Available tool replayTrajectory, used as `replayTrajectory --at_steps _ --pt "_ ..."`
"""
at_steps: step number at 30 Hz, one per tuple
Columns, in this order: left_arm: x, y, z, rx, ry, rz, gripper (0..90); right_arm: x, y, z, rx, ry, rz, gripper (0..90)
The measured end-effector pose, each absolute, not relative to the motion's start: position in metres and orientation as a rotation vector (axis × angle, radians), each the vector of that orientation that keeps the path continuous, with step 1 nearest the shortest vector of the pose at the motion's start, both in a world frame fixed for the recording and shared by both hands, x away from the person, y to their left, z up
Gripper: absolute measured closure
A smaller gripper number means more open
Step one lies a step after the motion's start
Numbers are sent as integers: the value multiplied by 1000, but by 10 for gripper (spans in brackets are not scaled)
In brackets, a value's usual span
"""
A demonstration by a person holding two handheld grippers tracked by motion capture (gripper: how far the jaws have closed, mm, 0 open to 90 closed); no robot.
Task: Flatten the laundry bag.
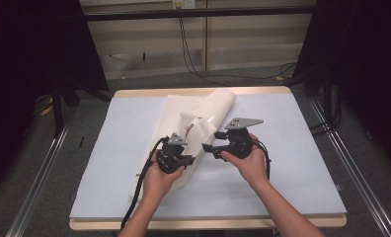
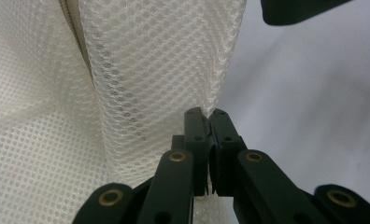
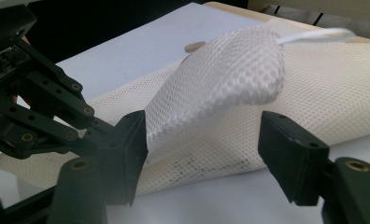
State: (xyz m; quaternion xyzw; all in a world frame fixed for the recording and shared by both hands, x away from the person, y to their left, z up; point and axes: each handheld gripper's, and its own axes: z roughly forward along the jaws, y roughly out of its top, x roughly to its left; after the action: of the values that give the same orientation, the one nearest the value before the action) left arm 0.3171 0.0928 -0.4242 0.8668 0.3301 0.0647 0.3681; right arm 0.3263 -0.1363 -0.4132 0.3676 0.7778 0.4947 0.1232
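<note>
- Looks like a lab / recording rig, not a home.
- Desk (image 1: 302,148) w/ pale foam-like mat, under the hand-held grippers.
- Black curtains (image 1: 30,59) either side, beyond the grippers.
- Metal floor rails (image 1: 38,173), loose cables (image 1: 193,54) by the back wall.

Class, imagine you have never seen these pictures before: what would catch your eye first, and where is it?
First comes the white mesh bag, lying rumpled across the middle of the pale blue table. Next, the left tongs are shut on a fold of its netting, lifting it. The right tongs stand open close beside them, with the raised fold between their jaws.
</note>
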Motion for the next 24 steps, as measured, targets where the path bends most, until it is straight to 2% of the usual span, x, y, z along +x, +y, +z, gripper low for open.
replayTrajectory --at_steps 4,23,24 --pt "317 92 -425 2239 837 152 874 327 -140 -412 1081 2273 1452 381" --pt "307 78 -426 2280 760 124 874 334 -161 -410 1182 2236 1372 414" --pt "306 77 -426 2284 750 124 874 334 -162 -410 1180 2220 1350 463"
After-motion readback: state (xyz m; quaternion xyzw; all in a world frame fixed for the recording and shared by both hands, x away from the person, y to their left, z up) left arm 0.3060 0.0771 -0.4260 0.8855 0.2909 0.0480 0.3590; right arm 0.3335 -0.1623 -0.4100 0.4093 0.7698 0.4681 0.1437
